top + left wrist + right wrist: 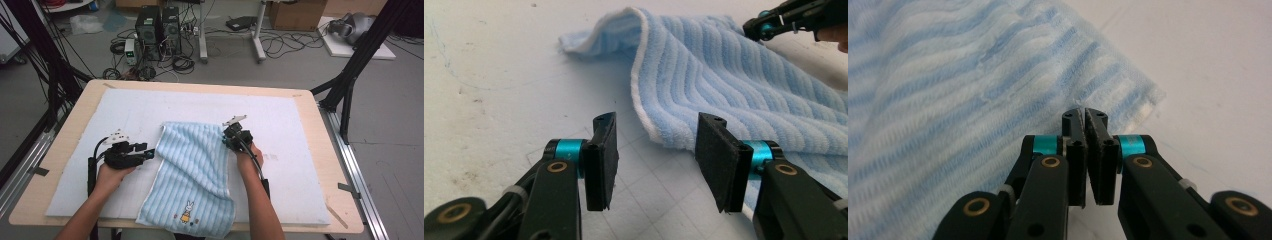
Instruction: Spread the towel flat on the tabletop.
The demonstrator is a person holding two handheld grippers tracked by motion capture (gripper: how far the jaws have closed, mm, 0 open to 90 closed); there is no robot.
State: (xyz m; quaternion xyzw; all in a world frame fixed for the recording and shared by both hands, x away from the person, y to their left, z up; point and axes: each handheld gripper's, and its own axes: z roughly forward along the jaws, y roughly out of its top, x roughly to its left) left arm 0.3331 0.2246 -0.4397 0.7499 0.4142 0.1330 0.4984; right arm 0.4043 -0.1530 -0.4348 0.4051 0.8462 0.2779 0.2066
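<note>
1. Centrally, a light-blue striped terry towel with a white edge (pixel 192 172) is spread over the white padded mat (pixel 75 165) that covers the pale wooden table (pixel 65 125); its near end hangs at the table's front edge, where a small embroidered rabbit (pixel 188 211) is seen.
2. The towel is shown partly doubled over, with its right part folded upon itself and its far edge lying around the middle of the mat.
3. The right gripper (pixel 231 136) is seen at the towel's far right corner, and its jaws are pressed together on the fabric there.
4. From the right gripper view, the right gripper (pixel 1084 116) is shown nipping a thin bit of the towel's edge (pixel 973 100), with almost no gap between the pads; the corner is seen just beyond the tips, resting on the mat.
5. The left gripper (pixel 145 152) is held just beside the towel's left white edge, low over the mat, by the person's left hand (pixel 111 175).
6. From the left gripper view, the left gripper (pixel 654 145) is seen with its jaws spread wide and nothing between them; the towel's white border (pixel 641 105) lies just ahead of the gap, apart from both pads.
7. The far left corner of the towel is seen slightly raised and curled.
</note>
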